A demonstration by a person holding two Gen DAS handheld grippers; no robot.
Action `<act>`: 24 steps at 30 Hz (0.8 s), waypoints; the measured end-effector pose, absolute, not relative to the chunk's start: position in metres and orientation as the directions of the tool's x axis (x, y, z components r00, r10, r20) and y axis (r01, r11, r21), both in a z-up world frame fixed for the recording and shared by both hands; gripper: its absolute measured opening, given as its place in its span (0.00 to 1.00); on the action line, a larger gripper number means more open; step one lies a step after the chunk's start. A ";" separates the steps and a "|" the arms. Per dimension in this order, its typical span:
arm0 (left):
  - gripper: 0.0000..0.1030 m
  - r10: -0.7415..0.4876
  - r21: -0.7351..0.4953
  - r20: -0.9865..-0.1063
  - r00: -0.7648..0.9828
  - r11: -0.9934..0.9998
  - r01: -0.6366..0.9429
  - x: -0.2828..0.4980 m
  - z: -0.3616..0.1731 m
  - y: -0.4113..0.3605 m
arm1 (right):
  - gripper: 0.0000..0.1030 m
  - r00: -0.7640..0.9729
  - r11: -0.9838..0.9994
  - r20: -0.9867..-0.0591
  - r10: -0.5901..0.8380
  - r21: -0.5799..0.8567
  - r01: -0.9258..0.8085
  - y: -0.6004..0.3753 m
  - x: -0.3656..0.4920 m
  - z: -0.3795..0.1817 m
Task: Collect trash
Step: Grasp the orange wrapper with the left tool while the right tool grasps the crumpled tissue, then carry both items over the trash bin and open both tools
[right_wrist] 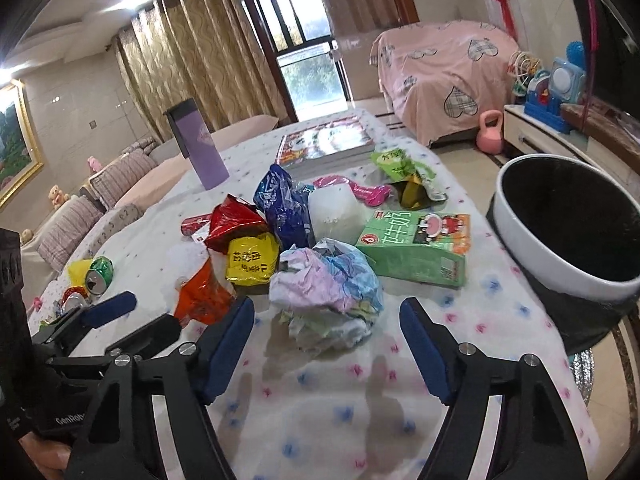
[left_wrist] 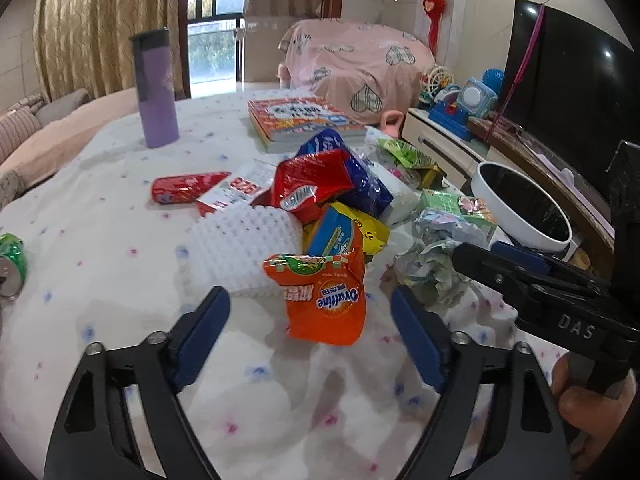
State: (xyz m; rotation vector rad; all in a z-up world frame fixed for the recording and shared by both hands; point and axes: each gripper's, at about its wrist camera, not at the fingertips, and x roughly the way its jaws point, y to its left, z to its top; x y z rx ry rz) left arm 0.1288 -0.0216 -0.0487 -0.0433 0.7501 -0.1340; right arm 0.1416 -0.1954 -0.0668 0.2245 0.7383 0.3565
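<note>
A heap of trash lies on the white dotted tablecloth (left_wrist: 100,272). In the left wrist view, my left gripper (left_wrist: 310,300) is open, its blue pads on either side of an orange Ovaltine packet (left_wrist: 328,304) without touching it. Behind the packet are a white foam sheet (left_wrist: 240,248) and red, blue and yellow wrappers. In the right wrist view, my right gripper (right_wrist: 326,308) is open around a crumpled ball of paper (right_wrist: 326,280), with a gap on both sides. A green milk carton (right_wrist: 420,246) lies just behind it. The white bin with a black liner (right_wrist: 540,256) stands at the table's right edge.
A purple tumbler (left_wrist: 156,92) and a thick book (left_wrist: 300,118) stand further back. Crushed cans (right_wrist: 94,276) lie at the left of the table. A TV (left_wrist: 568,92), toys and a cabinet are at the right, and a sofa sits to the left.
</note>
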 end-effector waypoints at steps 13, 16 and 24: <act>0.03 -0.253 -0.167 -0.675 0.693 0.967 0.191 0.117 -0.050 -0.028 | 0.06 0.661 0.898 -0.613 0.433 0.355 -0.259 -0.202 0.139 -0.070; 0.03 -0.281 -0.176 -0.656 0.700 0.959 0.220 0.111 -0.041 -0.031 | 0.06 0.667 0.895 -0.604 0.436 0.364 -0.256 -0.207 0.130 -0.067; 0.03 -0.336 -0.173 -0.639 0.692 0.939 0.296 0.108 -0.029 -0.056 | 0.06 0.700 0.896 -0.573 0.426 0.378 -0.235 -0.229 0.112 -0.054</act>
